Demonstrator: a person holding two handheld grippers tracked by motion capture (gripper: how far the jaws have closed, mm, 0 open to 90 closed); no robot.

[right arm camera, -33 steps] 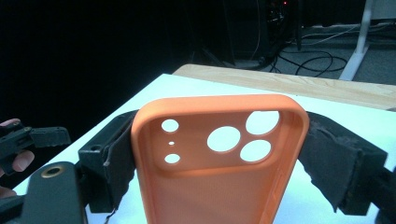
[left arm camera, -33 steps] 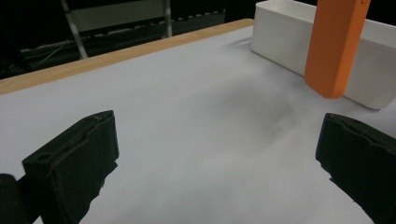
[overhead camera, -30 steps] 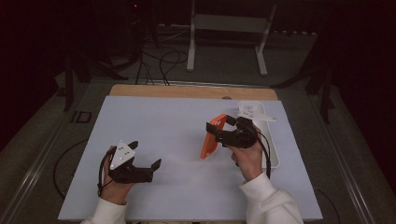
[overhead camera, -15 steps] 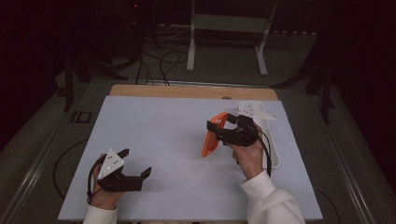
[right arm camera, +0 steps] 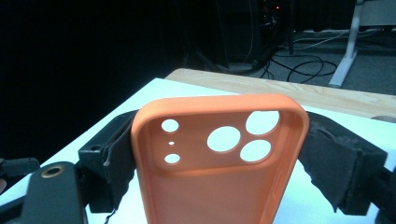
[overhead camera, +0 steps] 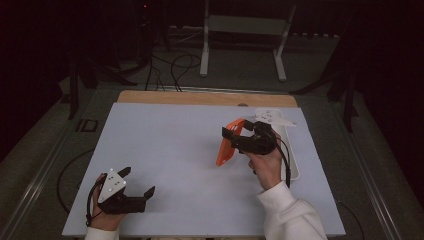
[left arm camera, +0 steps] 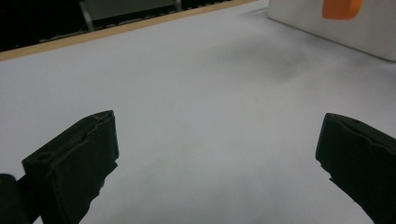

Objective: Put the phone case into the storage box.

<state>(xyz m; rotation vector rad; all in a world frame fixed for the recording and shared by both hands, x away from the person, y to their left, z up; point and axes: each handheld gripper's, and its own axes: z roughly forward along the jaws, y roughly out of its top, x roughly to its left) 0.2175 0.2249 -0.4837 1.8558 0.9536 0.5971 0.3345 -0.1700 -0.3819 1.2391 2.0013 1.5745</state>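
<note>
An orange phone case (overhead camera: 226,148) with camera cutouts is held upright above the right middle of the pale mat. My right gripper (overhead camera: 235,139) is shut on it, gripping its two long sides. In the right gripper view the case (right arm camera: 210,196) faces me with its inner side, and the gripper (right arm camera: 219,158) presses its black pads (right arm camera: 336,168) on both edges. My left gripper (overhead camera: 137,181) rests low near the front left corner of the mat, held by a hand, open and empty. In the left gripper view that gripper (left arm camera: 217,135) has wide-apart jaws with bare mat between them, and the case (left arm camera: 342,7) shows far off.
A white flat tray (overhead camera: 294,155) lies on the mat just right of the right hand. A wooden strip (overhead camera: 200,97) borders the table's far edge. Beyond it are a white stand (overhead camera: 240,30) and cables (overhead camera: 172,65) on the dark floor.
The left hand has moved its open gripper down and toward the front left corner of the mat. The right gripper and the orange case have stayed in place.
</note>
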